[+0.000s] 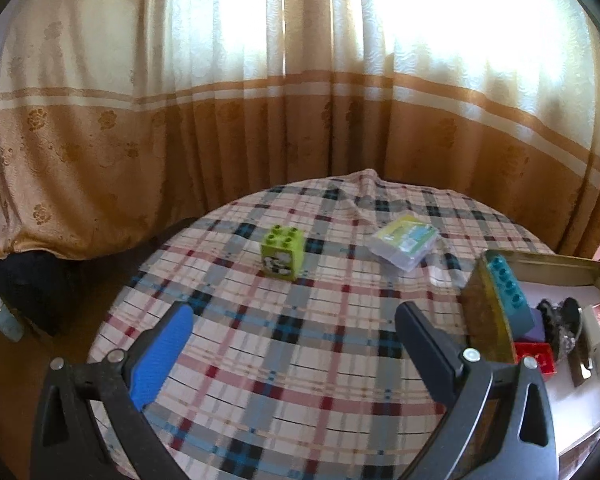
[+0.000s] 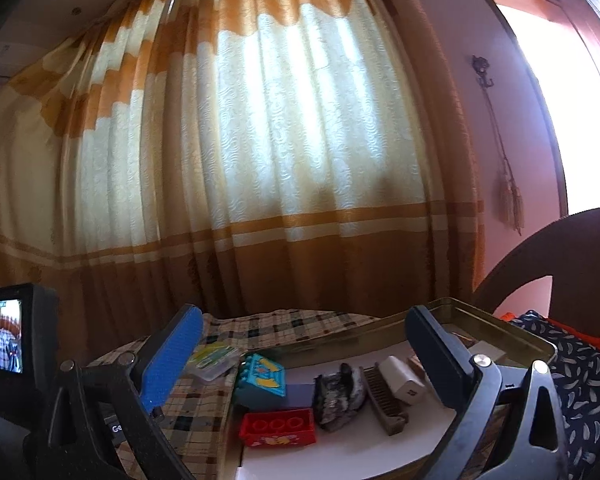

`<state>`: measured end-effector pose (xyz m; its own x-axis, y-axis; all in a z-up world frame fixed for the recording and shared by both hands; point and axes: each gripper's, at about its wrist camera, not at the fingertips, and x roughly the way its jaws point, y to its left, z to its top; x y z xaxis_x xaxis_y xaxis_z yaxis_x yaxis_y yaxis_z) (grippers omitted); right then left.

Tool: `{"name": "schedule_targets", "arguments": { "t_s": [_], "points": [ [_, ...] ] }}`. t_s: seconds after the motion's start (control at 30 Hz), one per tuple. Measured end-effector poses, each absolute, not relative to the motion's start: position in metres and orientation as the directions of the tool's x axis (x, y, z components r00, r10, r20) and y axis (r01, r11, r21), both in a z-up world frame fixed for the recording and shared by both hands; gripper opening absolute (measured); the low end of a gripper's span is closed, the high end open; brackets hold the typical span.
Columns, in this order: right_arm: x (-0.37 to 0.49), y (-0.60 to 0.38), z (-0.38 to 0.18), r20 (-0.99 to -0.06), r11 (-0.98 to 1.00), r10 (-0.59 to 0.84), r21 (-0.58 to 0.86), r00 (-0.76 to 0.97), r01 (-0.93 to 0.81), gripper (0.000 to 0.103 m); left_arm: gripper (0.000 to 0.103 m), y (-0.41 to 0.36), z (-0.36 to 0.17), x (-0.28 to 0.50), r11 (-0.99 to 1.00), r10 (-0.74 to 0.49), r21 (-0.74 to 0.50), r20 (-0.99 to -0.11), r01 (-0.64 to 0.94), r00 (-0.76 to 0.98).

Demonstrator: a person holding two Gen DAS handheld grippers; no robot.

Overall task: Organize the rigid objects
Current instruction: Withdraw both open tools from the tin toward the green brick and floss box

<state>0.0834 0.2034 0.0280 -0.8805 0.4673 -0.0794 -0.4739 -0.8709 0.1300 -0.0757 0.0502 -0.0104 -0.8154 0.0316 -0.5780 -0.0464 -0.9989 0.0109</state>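
A lime-green toy block [image 1: 282,253] with a panda picture stands on the plaid tablecloth, well ahead of my left gripper [image 1: 296,312], which is open and empty. A clear plastic packet [image 1: 406,245] [image 2: 214,359] lies to the block's right. A gold metal tin [image 1: 486,312] [image 2: 496,330] on the right holds a teal block [image 1: 510,286] [image 2: 262,380], a red block [image 1: 538,356] [image 2: 278,426], a purple piece [image 1: 536,326], a dark crumpled item [image 2: 340,394], a comb [image 2: 384,400] and a white box [image 2: 402,380]. My right gripper [image 2: 304,324] hovers open and empty over the tin.
The round table [image 1: 300,380] drops off at the left and far sides. Orange and cream curtains [image 1: 260,100] hang behind it. A dark chair back [image 2: 560,264] and patterned cloth [image 2: 580,380] sit to the right of the tin. The left gripper's camera screen [image 2: 4,336] shows at far left.
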Motion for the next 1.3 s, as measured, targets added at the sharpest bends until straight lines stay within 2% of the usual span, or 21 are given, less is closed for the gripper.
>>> {"name": "schedule_targets", "arguments": {
  "t_s": [0.37,0.8,0.97,1.1,1.3],
  "points": [
    [0.053,0.178,0.026,-0.118,-0.895,0.413,0.13,-0.903,-0.427,0.102,0.102,0.015,-0.016,-0.098,-1.0,-0.007,-0.009,-0.618,0.016,-0.786],
    [0.016,0.154,0.025,-0.111,-0.908,0.389,0.12,-0.914,-0.401,0.102,0.102,-0.009,-0.026,-0.124,-0.998,-0.039,-0.003,-0.665,0.055,-0.746],
    [0.005,0.149,0.017,-0.132,-0.905,0.403,0.088,-0.906,-0.415,0.102,0.102,-0.011,-0.033,-0.139,-0.999,0.008,-0.036,-0.713,0.024,-0.701],
    [0.003,0.151,0.014,-0.148,-0.907,0.395,0.094,-0.907,-0.41,0.102,0.102,-0.001,-0.03,-0.153,-1.0,-0.002,0.007,-0.69,-0.004,-0.724],
    [0.003,0.153,0.014,-0.157,-0.909,0.386,0.102,-0.909,-0.403,0.102,0.101,0.022,-0.027,-0.186,-0.996,0.05,0.016,-0.704,-0.086,-0.709]
  ]
}}
